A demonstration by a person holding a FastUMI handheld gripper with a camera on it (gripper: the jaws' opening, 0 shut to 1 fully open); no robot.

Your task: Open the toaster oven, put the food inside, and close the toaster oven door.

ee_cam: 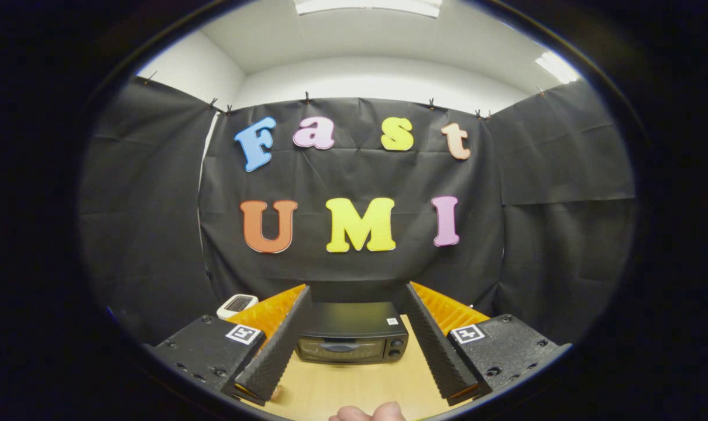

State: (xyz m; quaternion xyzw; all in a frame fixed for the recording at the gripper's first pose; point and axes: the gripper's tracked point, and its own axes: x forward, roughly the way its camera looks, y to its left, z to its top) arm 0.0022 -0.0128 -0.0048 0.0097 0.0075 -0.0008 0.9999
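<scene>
Gripper view: the gripper (354,345) has its fingers spread wide and holds nothing. The toaster oven (351,336) sits low centre of the frame, between and beyond the fingers, on the wooden table (354,389), door closed. It looks rigid and heavy enough to stay put; the door handle (339,347) is the grip point. A pale lump at bottom centre may be the food.

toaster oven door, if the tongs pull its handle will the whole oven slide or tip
The small black toaster oven looks compact and boxy, so probably light enough to slide on the smooth pale wooden table. Its low, wide shape makes tipping unlikely. The door is closed, its handle a shallow bar, possibly slippery. The tongs stand open, short of it.
</scene>
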